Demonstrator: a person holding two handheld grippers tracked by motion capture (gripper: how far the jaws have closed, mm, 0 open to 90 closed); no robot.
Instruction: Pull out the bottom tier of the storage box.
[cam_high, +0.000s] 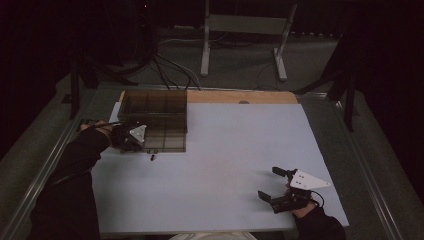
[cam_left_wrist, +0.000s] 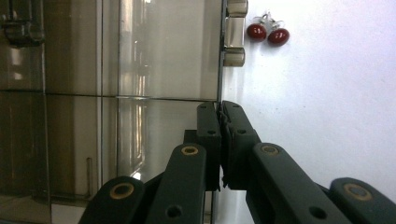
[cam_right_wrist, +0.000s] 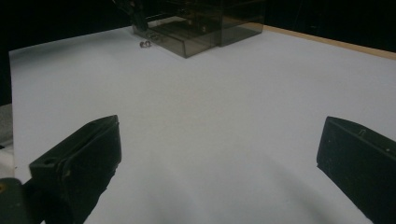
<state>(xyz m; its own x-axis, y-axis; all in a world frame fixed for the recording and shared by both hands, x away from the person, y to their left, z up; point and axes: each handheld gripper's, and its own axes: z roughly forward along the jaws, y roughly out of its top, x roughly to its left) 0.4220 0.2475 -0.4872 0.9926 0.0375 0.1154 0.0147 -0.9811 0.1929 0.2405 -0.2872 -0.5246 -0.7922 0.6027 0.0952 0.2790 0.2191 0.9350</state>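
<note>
A smoky see-through drawer box stands at the table's back left, with one shallow drawer pulled out toward me. My left gripper is at the drawer's front left corner. In the left gripper view my left gripper is shut on the drawer's thin front wall, with the drawer handle farther along it. A pair of red stud earrings lies on the white table just outside that wall, seen small as earrings from above. My right gripper rests open near the front right; its jaws stand wide with nothing between them.
The white tabletop has a wooden strip along its far edge. In the right gripper view the drawer box and the earrings lie far off. A metal stand and cables are on the floor behind the table.
</note>
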